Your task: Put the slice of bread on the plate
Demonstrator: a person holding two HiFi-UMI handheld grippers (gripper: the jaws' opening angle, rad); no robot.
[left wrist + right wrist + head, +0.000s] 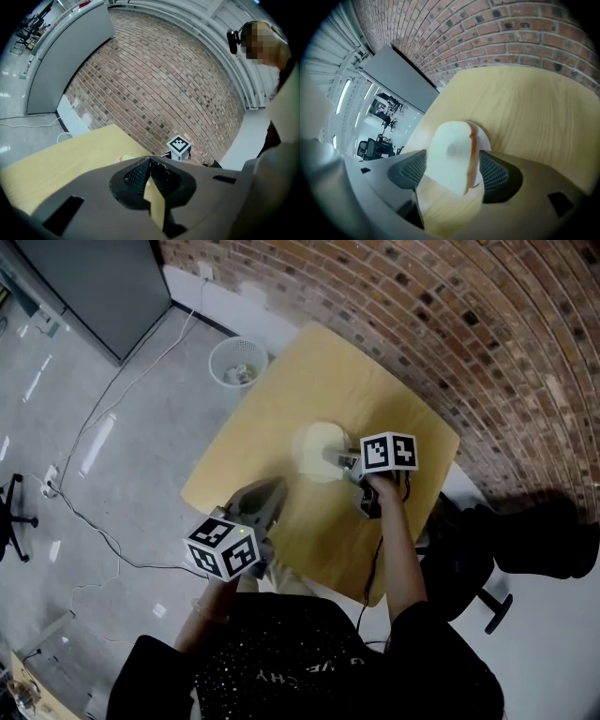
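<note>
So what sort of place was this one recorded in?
Most likely an office or lab workspace rather than a kitchen: a bare brick wall, a grey floor with loose cables trailing across it, a wastebasket by the wooden table, and an office chair.

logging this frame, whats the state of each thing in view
slice of bread: on edge between the right tongs, over the plate
plate: on the table, under the bread
right tongs: open around the bread
left tongs: shut, empty
</note>
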